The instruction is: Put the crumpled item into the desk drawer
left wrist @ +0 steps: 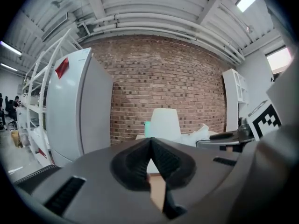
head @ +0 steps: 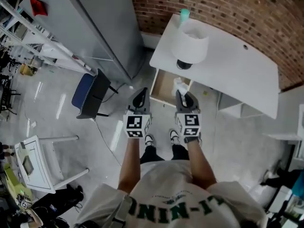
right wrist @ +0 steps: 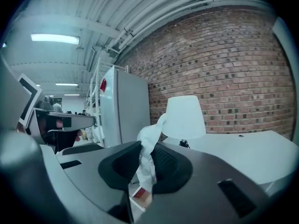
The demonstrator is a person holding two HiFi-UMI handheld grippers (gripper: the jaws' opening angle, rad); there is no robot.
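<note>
The crumpled item is a white wad of paper or cloth, pinched in my right gripper. It hangs over the right part of the open desk drawer, whose inside is pale wood. In the right gripper view the wad sticks up between the black pads of the right gripper, which is shut on it. My left gripper hovers at the drawer's left front corner. Its jaws meet at the tips with nothing between them, as the left gripper view shows for the left gripper.
The white desk stands against a brick wall and carries a white lamp and a teal cup. A tall grey cabinet stands to the left, with a blue chair beside it. My feet are just below the drawer.
</note>
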